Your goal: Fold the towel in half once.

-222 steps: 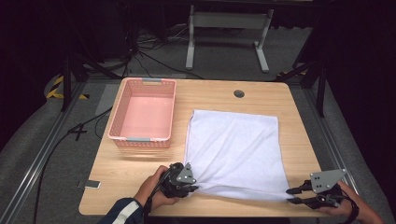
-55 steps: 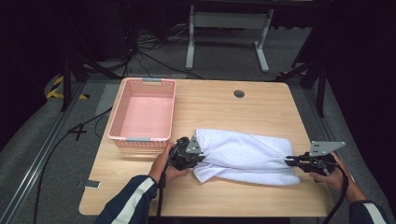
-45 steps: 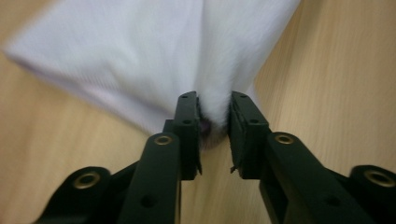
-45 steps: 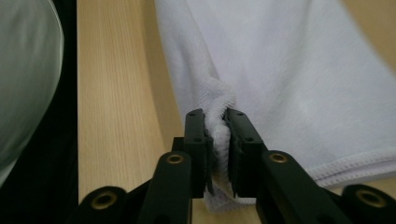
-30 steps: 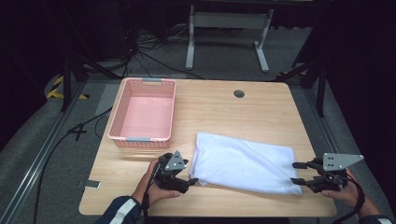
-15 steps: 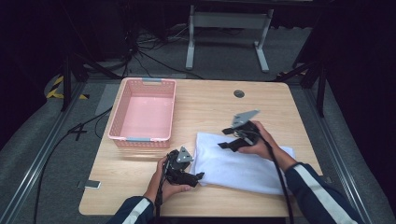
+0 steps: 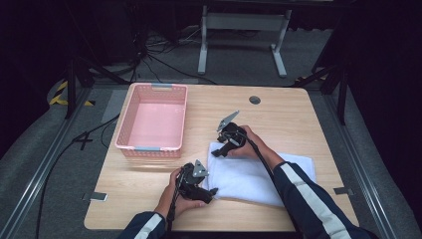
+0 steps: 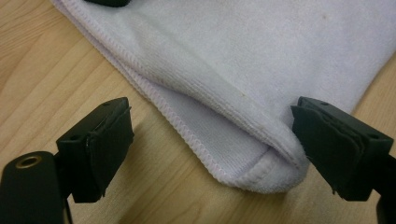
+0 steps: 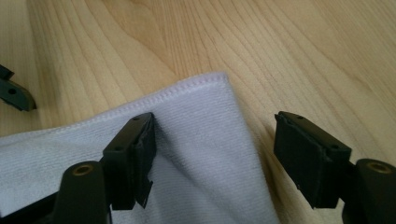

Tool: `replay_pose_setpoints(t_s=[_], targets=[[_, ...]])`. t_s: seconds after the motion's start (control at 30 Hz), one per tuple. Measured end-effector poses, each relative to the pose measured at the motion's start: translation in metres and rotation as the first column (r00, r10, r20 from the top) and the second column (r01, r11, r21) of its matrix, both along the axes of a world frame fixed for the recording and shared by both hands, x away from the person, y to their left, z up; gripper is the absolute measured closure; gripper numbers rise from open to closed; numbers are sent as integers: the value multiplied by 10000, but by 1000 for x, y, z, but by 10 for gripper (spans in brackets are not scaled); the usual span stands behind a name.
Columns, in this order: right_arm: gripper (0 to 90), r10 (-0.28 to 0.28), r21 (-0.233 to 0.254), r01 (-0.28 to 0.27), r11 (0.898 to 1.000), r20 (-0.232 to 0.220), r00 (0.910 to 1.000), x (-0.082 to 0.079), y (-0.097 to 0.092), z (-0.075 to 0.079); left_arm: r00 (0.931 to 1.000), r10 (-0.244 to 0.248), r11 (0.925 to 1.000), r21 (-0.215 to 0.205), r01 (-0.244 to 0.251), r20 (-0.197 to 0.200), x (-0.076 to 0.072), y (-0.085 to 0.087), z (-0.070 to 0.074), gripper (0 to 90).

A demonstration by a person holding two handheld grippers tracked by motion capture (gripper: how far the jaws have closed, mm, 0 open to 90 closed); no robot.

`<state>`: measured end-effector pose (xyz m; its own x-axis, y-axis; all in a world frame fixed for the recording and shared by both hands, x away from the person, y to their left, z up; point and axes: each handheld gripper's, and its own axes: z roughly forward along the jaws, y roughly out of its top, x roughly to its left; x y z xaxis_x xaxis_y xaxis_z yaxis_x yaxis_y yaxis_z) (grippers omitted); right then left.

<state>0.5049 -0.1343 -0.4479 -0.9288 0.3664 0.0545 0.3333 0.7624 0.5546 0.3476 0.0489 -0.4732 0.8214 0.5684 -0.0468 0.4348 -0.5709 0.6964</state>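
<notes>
Two grippers are in my hands over a wooden table [image 7: 278, 107]. From above, a folded white towel [image 7: 259, 177] lies on the near right part of the table, and a pink basket [image 7: 154, 119] sits well apart from it on the far left. My left gripper [image 7: 205, 190] is at the towel's near left corner, my hand wrapped round it. My right gripper [image 7: 219, 151] has reached across to the towel's far left corner, with its grey plate tilted up above it.

Looking along my left gripper [image 8: 210, 140], the jaws stand wide apart with nothing held. The folded corner of the towel [image 8: 243, 84] lies between them, its stitched hems stacked in layers. The rounded end of the fold comes just beside the right-hand pad, and the left-hand pad is over bare wood [image 8: 56, 74].

Looking along my right gripper [image 9: 217, 149], the jaws are also wide apart and grip nothing. The left-hand pad rests on the towel [image 9: 201, 135] a little inside its corner; the right-hand pad is over bare table [image 9: 289, 56] just past the towel's edge. The hemmed corner points away from me. A black bit of the other gripper [image 9: 14, 93] shows at the left edge.
</notes>
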Motion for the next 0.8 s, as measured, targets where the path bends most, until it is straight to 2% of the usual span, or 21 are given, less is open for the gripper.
replay_pose_setpoints(t_s=[0.03,0.1,0.13,0.17,0.2,0.27,0.33,0.37,0.5,0.6,0.67,0.8], targets=[[316,93,-119,-92,9999,20,10000,0,1,1,10000,28,10000,-33,-29,-77,-1,-1,0,130],[496,566,-141,-568,9983,-115,9983,-3,4,3,9997,-144,9998,-164,140,-217,-2,-2,1,158],[529,730,-220,-733,9971,-113,9973,-4,6,4,9987,-276,9996,-111,271,-432,-3,-1,3,158],[564,791,-261,-795,9965,-138,9968,-5,7,4,9980,-424,9988,-284,411,-476,-4,-1,3,159],[590,782,-315,-789,9964,-208,9967,-6,7,5,9962,-702,9973,-238,690,-524,-5,-2,3,164],[641,845,-299,-856,9959,-366,9957,-6,8,6,9963,-781,9966,219,789,-362,-9,-8,3,138],[700,969,-253,-980,9949,-406,9945,-7,8,6,9966,-800,9961,371,806,-182,-10,-13,2,91],[722,979,-267,-991,9947,-405,9944,-8,8,7,9978,-650,9965,517,654,-93,-10,-14,2,96],[770,1180,-452,-1180,9920,-39,9930,-12,11,9,9995,-316,9982,510,314,35,-10,-16,2,118],[782,1244,-299,-1242,9918,31,9922,-15,12,10,9999,4,9995,323,-8,140,-9,-12,3,214],[787,1265,-148,-1265,9919,53,9919,-17,14,9,9995,251,9994,222,-254,175,-8,-9,4,338],[790,1370,70,-1371,9905,189,9904,-20,21,12,9992,349,9988,322,-356,201,-7,-3,7,589]])
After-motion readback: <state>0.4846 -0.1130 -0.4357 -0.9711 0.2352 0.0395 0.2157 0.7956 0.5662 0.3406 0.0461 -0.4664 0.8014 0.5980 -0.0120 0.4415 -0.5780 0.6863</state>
